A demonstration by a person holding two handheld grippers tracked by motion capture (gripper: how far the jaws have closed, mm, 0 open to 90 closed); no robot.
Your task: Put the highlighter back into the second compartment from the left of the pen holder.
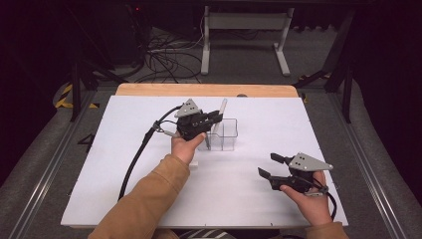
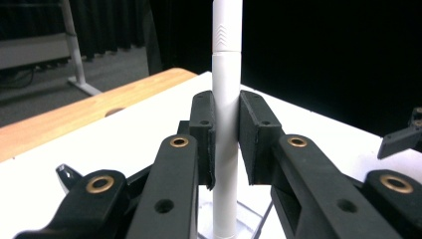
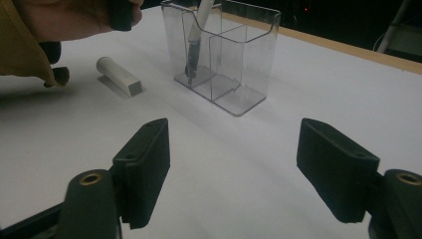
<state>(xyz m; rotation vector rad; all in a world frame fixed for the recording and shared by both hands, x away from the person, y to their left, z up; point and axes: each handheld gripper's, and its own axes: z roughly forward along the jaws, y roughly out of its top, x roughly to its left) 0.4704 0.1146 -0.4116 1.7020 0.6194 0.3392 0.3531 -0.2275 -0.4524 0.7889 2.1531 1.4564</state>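
Note:
My left gripper [image 1: 217, 118] is shut on a white pen [image 1: 221, 110], its pads clamping the barrel [image 2: 226, 74] on both sides. The pen stands nearly upright, and its dark tip [image 3: 191, 55] is inside one end compartment of a clear plastic holder [image 1: 226, 137], which sits on the white table top. The holder [image 3: 239, 59] has several compartments. A white pen cap [image 3: 119, 75] lies on the table near the left hand. My right gripper [image 1: 266, 165] rests near the front right of the table, open, with nothing between its jaws [image 3: 234, 159].
The white board [image 1: 124, 189] covers the table, with a wooden strip [image 1: 199, 89] along its far edge. The left gripper's cable [image 1: 134, 159] trails across the left half. Beyond the table are a white desk frame [image 1: 244, 40] and floor cables.

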